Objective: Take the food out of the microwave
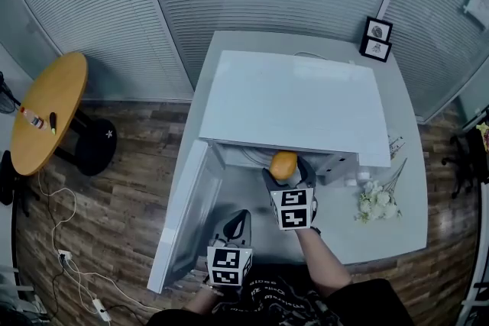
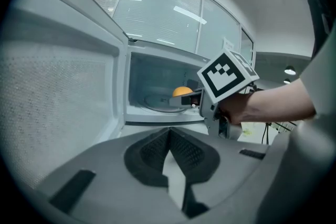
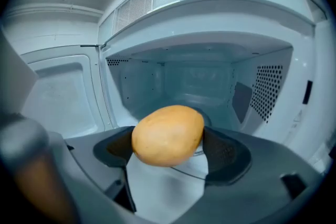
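My right tool (image 3: 169, 148) grips the food (image 3: 168, 134) across its middle, 12 o'clock at the microwave (image 1: 298, 99) mouth (light, smooth, perhaps soft, I'd judge); left tool (image 2: 169, 136) clenched, empty.

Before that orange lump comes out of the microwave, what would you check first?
1. Grip: right hand-held gripper closed on both sides of the food: ok.
2. The microwave door swung wide open: ok.
3. The left hand-held gripper shut, empty, low outside the opening: ok.
4. Food lifted off the glass plate: cannot tell.
5. Food's heat: cannot tell.
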Demonstrator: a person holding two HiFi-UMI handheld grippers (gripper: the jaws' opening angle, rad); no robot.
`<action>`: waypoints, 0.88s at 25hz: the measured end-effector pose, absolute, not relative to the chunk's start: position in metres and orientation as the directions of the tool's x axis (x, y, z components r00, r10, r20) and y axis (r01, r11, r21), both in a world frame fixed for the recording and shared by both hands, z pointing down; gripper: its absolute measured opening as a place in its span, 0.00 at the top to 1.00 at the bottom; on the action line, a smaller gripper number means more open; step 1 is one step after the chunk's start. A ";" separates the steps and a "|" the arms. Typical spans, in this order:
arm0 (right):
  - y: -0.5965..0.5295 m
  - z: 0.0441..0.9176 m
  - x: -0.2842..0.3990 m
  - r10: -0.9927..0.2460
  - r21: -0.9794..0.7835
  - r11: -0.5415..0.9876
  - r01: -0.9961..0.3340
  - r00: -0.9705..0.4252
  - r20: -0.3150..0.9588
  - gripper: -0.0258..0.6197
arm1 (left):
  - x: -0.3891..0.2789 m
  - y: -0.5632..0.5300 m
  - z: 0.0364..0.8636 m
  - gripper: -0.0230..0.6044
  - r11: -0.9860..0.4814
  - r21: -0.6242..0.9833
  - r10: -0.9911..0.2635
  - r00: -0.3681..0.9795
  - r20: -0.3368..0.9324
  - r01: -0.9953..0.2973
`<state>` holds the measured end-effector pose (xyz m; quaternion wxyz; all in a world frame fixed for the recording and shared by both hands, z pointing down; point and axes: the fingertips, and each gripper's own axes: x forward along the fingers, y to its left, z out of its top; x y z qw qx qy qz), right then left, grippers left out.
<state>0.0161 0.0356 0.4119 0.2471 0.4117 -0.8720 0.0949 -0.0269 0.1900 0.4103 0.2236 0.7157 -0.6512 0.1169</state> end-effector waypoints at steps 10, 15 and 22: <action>0.064 0.409 0.041 -0.676 0.036 0.634 -0.772 -0.532 0.510 0.34 | -0.020 0.193 0.410 0.95 -0.072 0.168 -0.884 0.141 0.446 -0.983; 0.078 0.407 0.053 -0.678 0.043 0.644 -0.763 -0.544 0.494 0.34 | -0.014 0.192 0.410 0.95 -0.092 0.162 -0.885 0.156 0.439 -0.982; 0.096 0.402 0.068 -0.682 0.034 0.640 -0.767 -0.548 0.484 0.34 | -0.003 0.190 0.408 0.95 -0.124 0.163 -0.887 0.183 0.425 -0.979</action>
